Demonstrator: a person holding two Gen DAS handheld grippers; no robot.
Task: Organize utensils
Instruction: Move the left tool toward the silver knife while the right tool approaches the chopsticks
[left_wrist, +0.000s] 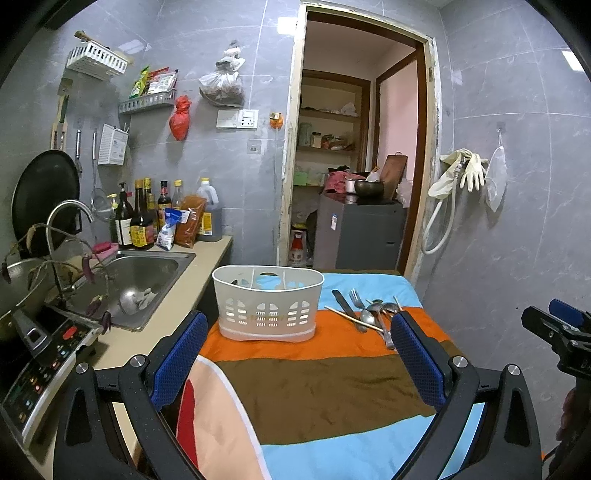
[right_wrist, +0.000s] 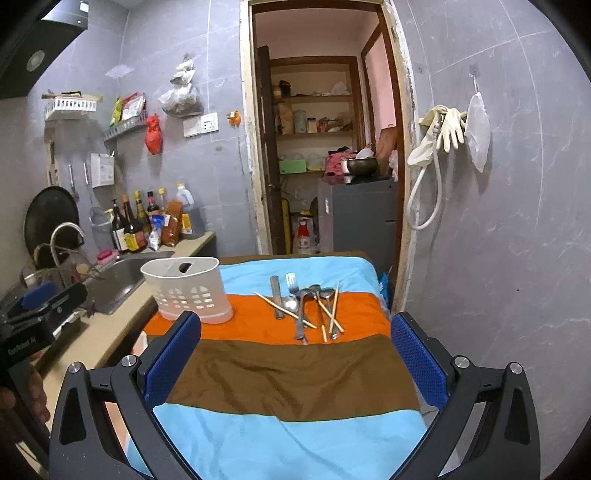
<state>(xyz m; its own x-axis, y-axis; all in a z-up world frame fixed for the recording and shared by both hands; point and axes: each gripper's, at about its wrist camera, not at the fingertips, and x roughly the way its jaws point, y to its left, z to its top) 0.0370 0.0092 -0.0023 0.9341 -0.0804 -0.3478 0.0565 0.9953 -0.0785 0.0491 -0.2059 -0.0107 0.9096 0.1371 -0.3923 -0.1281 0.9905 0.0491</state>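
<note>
White slotted plastic oval caddy (left_wrist: 268, 302) stands straight ahead of the left gripper (left_wrist: 297, 354), whose jaws are wide apart and hold nothing. Loose pile of steel spoons, fork, knife and wooden chopsticks (right_wrist: 306, 306) lies just ahead of the right gripper (right_wrist: 295, 354), equally spread and bare. Both hover level over a striped blue-orange-brown cloth (right_wrist: 288, 376); steel sink (left_wrist: 147, 273) is off to the left.

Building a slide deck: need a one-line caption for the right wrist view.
Open right tongs face loose utensils beside an empty white caddy on a striped cloth.
</note>
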